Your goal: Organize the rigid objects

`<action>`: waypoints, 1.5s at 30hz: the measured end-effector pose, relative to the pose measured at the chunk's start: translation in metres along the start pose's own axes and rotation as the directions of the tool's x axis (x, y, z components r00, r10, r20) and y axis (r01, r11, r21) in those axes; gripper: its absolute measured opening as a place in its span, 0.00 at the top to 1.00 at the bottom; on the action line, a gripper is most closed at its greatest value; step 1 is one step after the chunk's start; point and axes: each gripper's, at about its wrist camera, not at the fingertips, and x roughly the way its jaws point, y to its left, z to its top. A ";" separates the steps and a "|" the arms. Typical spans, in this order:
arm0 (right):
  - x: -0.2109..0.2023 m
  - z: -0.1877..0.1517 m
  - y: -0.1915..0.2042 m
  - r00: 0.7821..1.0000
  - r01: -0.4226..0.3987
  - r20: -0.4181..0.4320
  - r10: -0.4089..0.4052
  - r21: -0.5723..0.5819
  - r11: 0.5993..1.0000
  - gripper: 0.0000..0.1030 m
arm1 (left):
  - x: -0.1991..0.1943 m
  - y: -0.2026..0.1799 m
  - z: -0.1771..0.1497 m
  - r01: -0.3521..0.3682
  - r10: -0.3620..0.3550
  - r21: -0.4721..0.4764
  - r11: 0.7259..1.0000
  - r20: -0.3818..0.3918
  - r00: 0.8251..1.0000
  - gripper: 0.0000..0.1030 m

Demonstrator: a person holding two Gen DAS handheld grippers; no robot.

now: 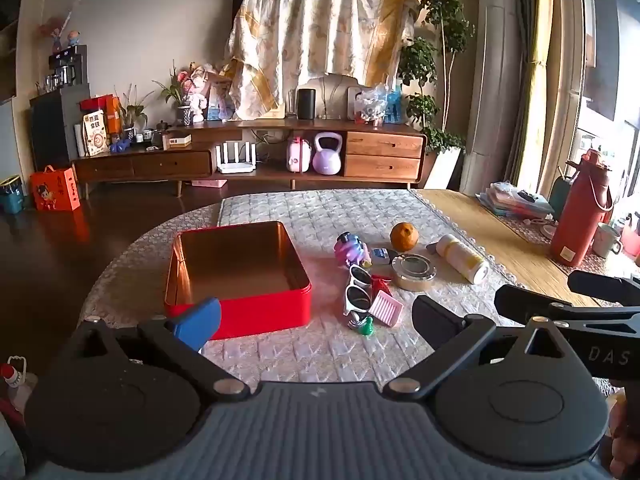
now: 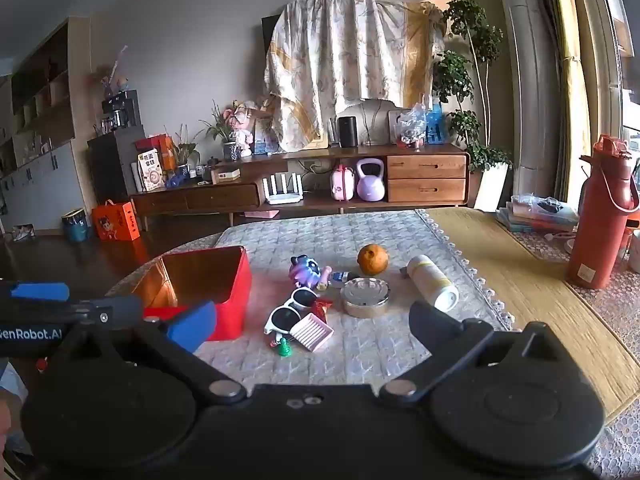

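We have not yet begun: the red tin (image 1: pixel 240 280) on the worktop (image 1: pixel 312 352) is empty, the sunglasses (image 2: pixel 290 309), orange (image 2: pixel 372 259) and bottle (image 2: pixel 434 282) lie beside it, and both the left tool (image 1: pixel 316 316) and right tool (image 2: pixel 312 320) gape, holding nothing.

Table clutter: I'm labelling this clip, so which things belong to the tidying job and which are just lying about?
Job:
red tin
white sunglasses
pink ridged tray
purple toy
round metal tin
white bottle
orange

Lying about:
red flask
stack of books
purple kettlebell
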 end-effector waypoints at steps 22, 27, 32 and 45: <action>0.002 -0.001 0.008 1.000 -0.023 -0.017 0.023 -0.043 0.999 0.00 | 0.006 0.005 -0.004 -0.002 0.001 -0.033 0.999 -0.047 0.999 0.01; 0.003 -0.001 0.008 1.000 -0.023 -0.019 0.023 -0.042 0.999 0.00 | 0.007 0.005 -0.003 -0.002 0.000 -0.034 0.999 -0.048 0.999 0.01; 0.003 -0.001 0.008 1.000 -0.024 -0.019 0.023 -0.041 0.999 0.00 | 0.008 0.004 -0.004 -0.003 0.001 -0.035 0.999 -0.048 0.999 0.01; 0.004 -0.001 0.007 0.999 -0.025 -0.022 0.024 -0.040 0.999 0.00 | 0.008 0.005 -0.005 0.000 -0.002 -0.038 0.999 -0.053 0.999 0.01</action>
